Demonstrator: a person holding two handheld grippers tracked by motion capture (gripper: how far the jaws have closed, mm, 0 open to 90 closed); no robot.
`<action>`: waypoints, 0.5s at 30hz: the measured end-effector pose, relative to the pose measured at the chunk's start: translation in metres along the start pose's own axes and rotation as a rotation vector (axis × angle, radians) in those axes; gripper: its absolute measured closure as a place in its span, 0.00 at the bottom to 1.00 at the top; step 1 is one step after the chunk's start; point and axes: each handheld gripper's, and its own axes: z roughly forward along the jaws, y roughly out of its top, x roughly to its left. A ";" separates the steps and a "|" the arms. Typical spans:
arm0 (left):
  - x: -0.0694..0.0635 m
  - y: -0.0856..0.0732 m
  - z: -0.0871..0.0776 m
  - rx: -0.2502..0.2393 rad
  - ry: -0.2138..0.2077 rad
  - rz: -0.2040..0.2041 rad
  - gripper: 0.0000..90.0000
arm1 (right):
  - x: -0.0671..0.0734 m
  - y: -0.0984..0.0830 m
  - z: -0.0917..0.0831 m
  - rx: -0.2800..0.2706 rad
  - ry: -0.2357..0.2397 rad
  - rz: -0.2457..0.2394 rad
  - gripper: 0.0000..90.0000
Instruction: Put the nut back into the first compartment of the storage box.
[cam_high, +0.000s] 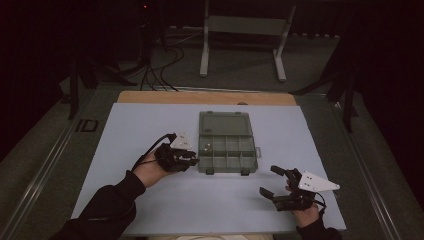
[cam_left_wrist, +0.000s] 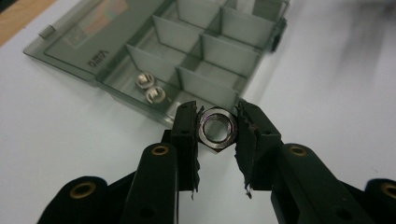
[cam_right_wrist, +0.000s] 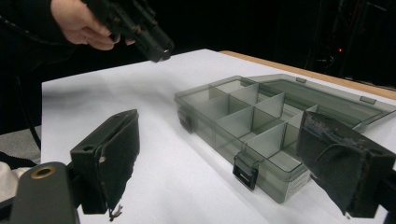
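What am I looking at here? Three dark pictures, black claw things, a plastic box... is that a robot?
No robot: a person at a table holds a hand-operated two-jaw gripper in each hand. The high view looks down from above the person's side. There the left gripper is beside the box and the right gripper hovers nearer the person, jaws apart and empty.

The other two pictures come from small cameras riding on the grippers, looking along their own black jaws. In the left gripper view, the jaws pinch a metal hex nut.

On the table lies a clear compartment box with its lid open. Two similar nuts sit in one corner compartment. The right gripper view shows the same box from the side.
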 end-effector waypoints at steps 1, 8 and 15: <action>0.002 0.003 0.001 -0.001 0.002 -0.003 0.79 | 0.000 0.000 0.000 0.000 0.001 0.001 0.15; 0.015 0.017 0.003 -0.023 0.027 -0.019 0.79 | 0.000 0.000 0.000 0.000 0.003 0.002 0.15; 0.030 0.030 0.014 -0.051 0.069 -0.082 0.79 | 0.000 0.000 0.000 -0.002 0.005 0.004 0.15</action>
